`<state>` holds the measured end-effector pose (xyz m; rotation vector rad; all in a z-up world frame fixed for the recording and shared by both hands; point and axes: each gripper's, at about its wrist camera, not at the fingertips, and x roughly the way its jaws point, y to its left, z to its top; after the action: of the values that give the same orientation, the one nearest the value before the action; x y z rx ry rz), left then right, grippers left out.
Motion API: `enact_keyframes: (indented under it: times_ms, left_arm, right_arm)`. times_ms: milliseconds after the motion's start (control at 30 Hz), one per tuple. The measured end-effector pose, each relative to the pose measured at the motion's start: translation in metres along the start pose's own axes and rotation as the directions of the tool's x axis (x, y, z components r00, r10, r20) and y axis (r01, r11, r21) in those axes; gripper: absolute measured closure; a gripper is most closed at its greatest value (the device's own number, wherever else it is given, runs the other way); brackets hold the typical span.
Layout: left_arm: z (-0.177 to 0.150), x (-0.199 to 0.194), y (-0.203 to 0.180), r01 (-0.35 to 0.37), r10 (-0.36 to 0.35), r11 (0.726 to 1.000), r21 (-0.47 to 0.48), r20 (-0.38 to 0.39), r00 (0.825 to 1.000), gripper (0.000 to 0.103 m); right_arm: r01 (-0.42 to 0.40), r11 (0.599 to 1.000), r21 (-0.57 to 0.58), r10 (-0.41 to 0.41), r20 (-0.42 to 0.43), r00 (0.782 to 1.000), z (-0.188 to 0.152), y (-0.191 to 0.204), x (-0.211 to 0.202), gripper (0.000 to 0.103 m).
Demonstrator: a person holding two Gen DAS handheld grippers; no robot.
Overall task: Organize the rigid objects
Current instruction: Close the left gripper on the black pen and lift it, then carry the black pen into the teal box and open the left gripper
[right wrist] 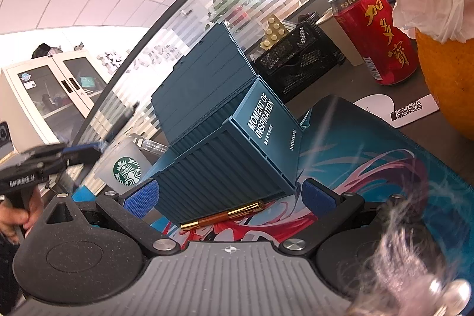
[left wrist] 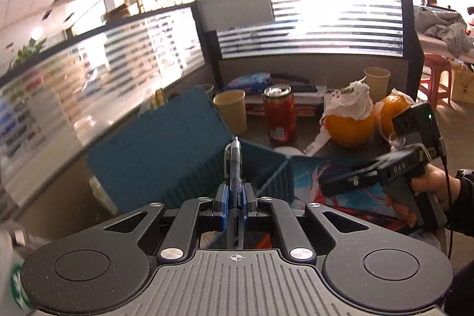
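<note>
My left gripper is shut on a dark blue pen that points forward, held above the open teal container box with its lid up. In the right wrist view my right gripper is open, its blue pads either side of the box's corner, which reads "MOMENT OF INSPIRATION". A gold tube lies on the printed mat between the fingers, against the box. The left gripper shows at the far left, blurred. The right gripper body shows at the right of the left view.
A red drinks can, two paper cups, oranges with tissue and a black mesh organiser stand behind the box. A Starbucks cup stands left of it. A QR card lies by the mat.
</note>
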<state>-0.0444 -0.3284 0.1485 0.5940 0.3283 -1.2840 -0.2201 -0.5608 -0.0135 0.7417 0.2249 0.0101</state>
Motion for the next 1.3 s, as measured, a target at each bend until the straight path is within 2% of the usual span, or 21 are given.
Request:
enact_keyframes:
  times_ms: [267,367,500,633,667,800,867,900,967,1000,1200,1300]
  left_arm:
    - [0.026,0.017,0.017,0.024,-0.026,0.998,0.056,0.025,0.999,0.095]
    - [0.029,0.037,0.025,0.038,-0.039,0.998,0.056,0.01,0.999,0.095]
    - [0.021,0.06,0.032,0.073,-0.072,0.997,0.01,-0.009,0.997,0.095]
    - [0.004,0.06,0.021,0.12,-0.12,0.993,-0.019,-0.013,0.993,0.093]
    - [-0.002,0.057,0.016,0.127,-0.128,0.992,-0.014,-0.013,0.992,0.089]
    - [-0.021,0.048,0.0,0.159,-0.16,0.987,-0.036,-0.04,0.986,0.089]
    - [-0.033,0.045,-0.008,0.177,-0.179,0.983,-0.046,-0.052,0.982,0.082]
    - [-0.04,0.046,-0.013,0.196,-0.2,0.979,-0.05,-0.069,0.977,0.079]
    - [-0.054,0.051,-0.022,0.223,-0.228,0.973,-0.054,-0.113,0.967,0.067]
    - [-0.061,0.054,-0.026,0.231,-0.237,0.971,-0.057,-0.133,0.962,0.066]
    - [-0.089,0.076,-0.033,0.229,-0.252,0.965,-0.127,-0.206,0.946,0.065]
    - [-0.099,0.083,-0.034,0.218,-0.25,0.962,-0.162,-0.218,0.943,0.065]
  right_arm:
    - [-0.008,1.0,-0.002,0.008,-0.002,1.0,0.0,-0.001,0.0,0.0]
    - [-0.013,1.0,-0.004,0.013,-0.004,1.0,-0.001,0.0,0.001,0.0]
    - [-0.019,1.0,-0.004,0.019,-0.002,1.0,-0.001,-0.002,0.001,0.0]
    - [-0.021,1.0,-0.005,0.02,-0.005,1.0,-0.001,-0.002,0.002,0.0]
    - [-0.023,1.0,-0.006,0.023,-0.008,1.0,-0.001,-0.002,0.003,0.0]
    - [-0.015,1.0,-0.01,0.015,-0.019,1.0,-0.001,-0.002,0.004,0.0]
    - [-0.012,1.0,-0.01,0.012,-0.018,1.0,-0.001,-0.002,0.004,0.0]
    - [-0.011,1.0,-0.009,0.011,-0.016,1.0,-0.001,-0.003,0.004,0.0]
    - [-0.008,1.0,-0.008,0.008,-0.013,1.0,-0.001,-0.003,0.004,0.0]
    - [-0.007,1.0,-0.008,0.007,-0.013,1.0,-0.002,-0.003,0.003,0.0]
    - [-0.009,1.0,-0.007,0.009,-0.012,1.0,-0.002,-0.003,0.003,0.0]
    - [-0.01,1.0,-0.007,0.01,-0.01,1.0,-0.002,-0.003,0.003,0.0]
